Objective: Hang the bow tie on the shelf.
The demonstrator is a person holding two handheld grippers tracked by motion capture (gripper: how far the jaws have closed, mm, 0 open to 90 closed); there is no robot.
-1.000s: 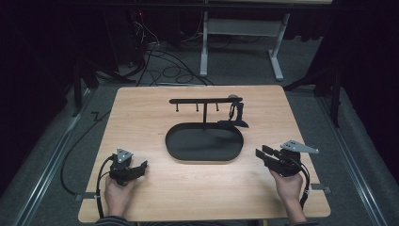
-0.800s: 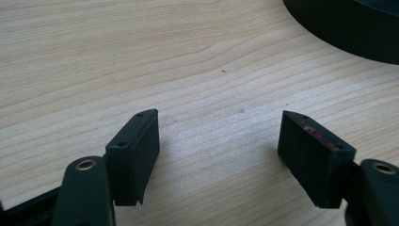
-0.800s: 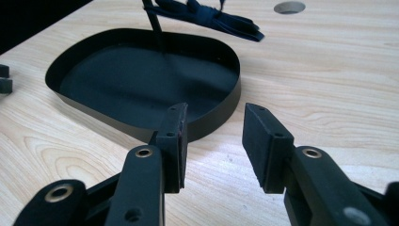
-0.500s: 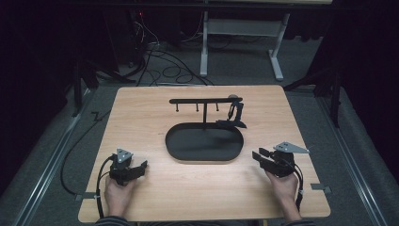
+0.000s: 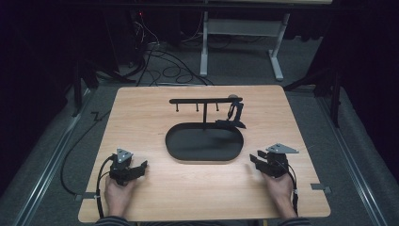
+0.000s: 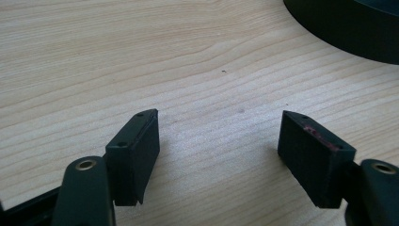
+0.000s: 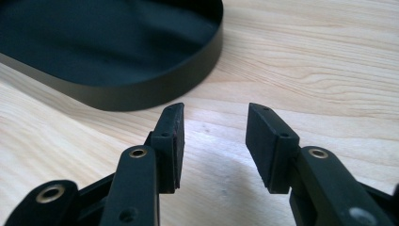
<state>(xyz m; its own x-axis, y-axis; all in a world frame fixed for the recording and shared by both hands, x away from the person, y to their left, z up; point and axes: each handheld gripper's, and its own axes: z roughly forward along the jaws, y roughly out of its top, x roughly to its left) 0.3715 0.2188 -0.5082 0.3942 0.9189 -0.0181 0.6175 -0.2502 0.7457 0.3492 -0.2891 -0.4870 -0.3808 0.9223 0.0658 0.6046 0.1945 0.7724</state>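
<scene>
A black oval tray (image 5: 179, 148) lies in the middle of the wooden table (image 5: 141, 113), with a black T-shaped rack (image 5: 205, 100) rising from its far edge. A small dark object (image 5: 234, 115) hangs from the rack's right end. My left gripper (image 5: 136, 168) rests low at the front left, open, with bare wood between its pads (image 6: 139, 150). My right gripper (image 5: 256, 159) sits at the front right beside the tray (image 7: 155, 92), open with nothing between its fingers (image 7: 268, 141); its jaws have just been opening.
Beyond the table's far edge are a dark carpeted floor, loose cables (image 5: 160, 56) and a white metal stand (image 5: 240, 33). Bare wood lies between the two hands along the front edge.
The right gripper has sunk toward the table and shifted a little left, nearer the tray's right end. The left gripper has kept still.
</scene>
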